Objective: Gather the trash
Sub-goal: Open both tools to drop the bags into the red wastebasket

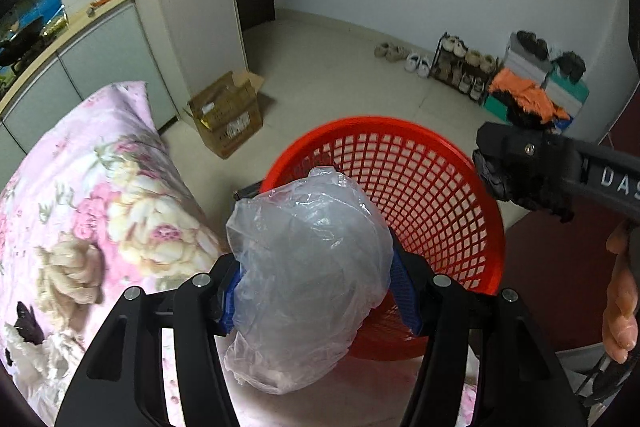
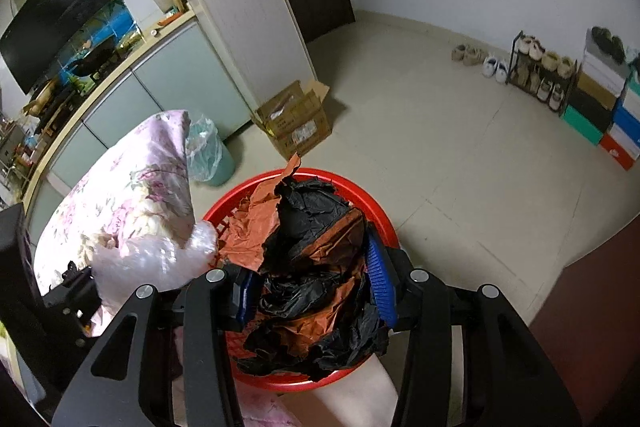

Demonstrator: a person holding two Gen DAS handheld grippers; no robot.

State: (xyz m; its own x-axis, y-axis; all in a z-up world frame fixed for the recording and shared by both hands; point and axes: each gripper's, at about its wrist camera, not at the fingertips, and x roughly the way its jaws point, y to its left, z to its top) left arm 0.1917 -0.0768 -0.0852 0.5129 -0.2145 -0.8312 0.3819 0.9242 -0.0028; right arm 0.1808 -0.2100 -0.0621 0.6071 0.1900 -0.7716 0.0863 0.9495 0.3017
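The left tool (image 1: 316, 291) was pinching a crumpled clear plastic bag (image 1: 308, 275), its blue pads (image 1: 404, 291) pressed against both flanks of the wad. The right tool (image 2: 312, 287) was clamped in the same way on a crushed bundle of black and orange-brown wrapping paper (image 2: 312, 267). Both loads were fully borne by the tools and neither rested on anything.

Just ahead of and below both tools stood a red mesh basket (image 1: 420, 187), upright, its mouth facing up. In the left wrist view the plastic bag hung over the near-left rim; in the right wrist view the paper bundle hung over the middle of the opening. The right tool also appeared in the left wrist view, to the right, beyond the basket's rim, with a bare hand (image 1: 620, 291) behind it.

Judgement: the step in hand was delivery of collected trash to the basket, with nothing yet dropped. The next move called for carrying the left load a little further in over the opening, then spreading both tools so the loads fell clear of the rim. The light plastic could cling to a pad.

Both tools pointed steeply downward, side by side. A floral pillow (image 1: 100, 207) lay to the left of the left tool, and a cardboard box (image 1: 228, 111) stood on the floor beyond the basket.
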